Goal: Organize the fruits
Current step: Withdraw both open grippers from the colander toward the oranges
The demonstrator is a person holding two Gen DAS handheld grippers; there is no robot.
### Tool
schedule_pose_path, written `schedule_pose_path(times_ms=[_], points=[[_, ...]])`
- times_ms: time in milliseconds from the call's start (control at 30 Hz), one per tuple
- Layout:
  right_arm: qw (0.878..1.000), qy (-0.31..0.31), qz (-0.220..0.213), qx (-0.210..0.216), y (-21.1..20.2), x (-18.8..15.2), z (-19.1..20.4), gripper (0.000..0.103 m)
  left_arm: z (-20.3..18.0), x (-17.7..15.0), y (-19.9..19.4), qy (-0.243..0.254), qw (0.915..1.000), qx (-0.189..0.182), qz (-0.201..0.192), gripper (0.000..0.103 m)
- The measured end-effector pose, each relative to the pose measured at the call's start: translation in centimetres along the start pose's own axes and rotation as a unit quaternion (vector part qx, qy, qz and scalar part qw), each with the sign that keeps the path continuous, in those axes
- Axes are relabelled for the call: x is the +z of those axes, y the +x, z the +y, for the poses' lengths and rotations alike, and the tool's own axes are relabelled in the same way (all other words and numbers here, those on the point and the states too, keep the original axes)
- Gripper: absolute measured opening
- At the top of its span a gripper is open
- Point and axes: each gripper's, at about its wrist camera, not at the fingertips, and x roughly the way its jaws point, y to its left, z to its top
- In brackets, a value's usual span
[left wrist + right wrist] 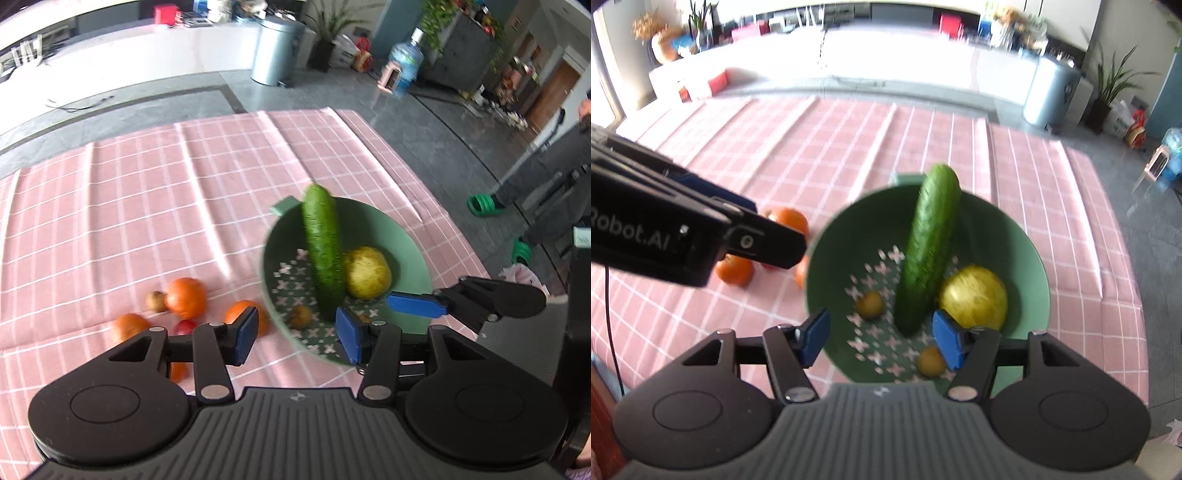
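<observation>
Left gripper (297, 334) jaws apart, nothing between, green bowl (410, 240) at 1 o'clock holding cucumber (323, 251) and yellow fruit (367, 273), oranges (184, 297) on pink cloth (147, 184) at 10 o'clock, right gripper (884, 341) jaws apart and empty, cucumber leaning on bowl rim at 12 o'clock.

One green bowl (1030, 251) holds one cucumber (929, 251), one yellow pear (975, 297) and two small brownish fruits (870, 304) (blurred); beside it lie several oranges (185, 297).
</observation>
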Motion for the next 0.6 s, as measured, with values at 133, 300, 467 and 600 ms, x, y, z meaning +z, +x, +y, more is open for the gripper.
schedule_pose_path(times_ms=[133,300,467,600], points=[[0.999,0.004,-0.038,-0.004,-0.8,-0.1,2.1,0.059,2.1,-0.9,-1.5,-0.013,0.9994,0.027,-0.016,0.057],[0.997,0.018,-0.079,-0.002,-1.2,-0.8,5.2,0.059,4.7,-2.3,-2.8,-0.015,0.9977,0.058,-0.031,0.057],[0.994,0.048,-0.096,0.006,-1.2,-1.5,7.9,0.059,6.9,-3.9,-3.4,-0.019,0.9971,0.064,-0.038,0.057],[0.993,0.056,-0.102,0.007,-0.2,-2.1,9.9,0.059,8.3,-5.3,-3.7,-0.019,0.9968,0.060,-0.048,0.057]])
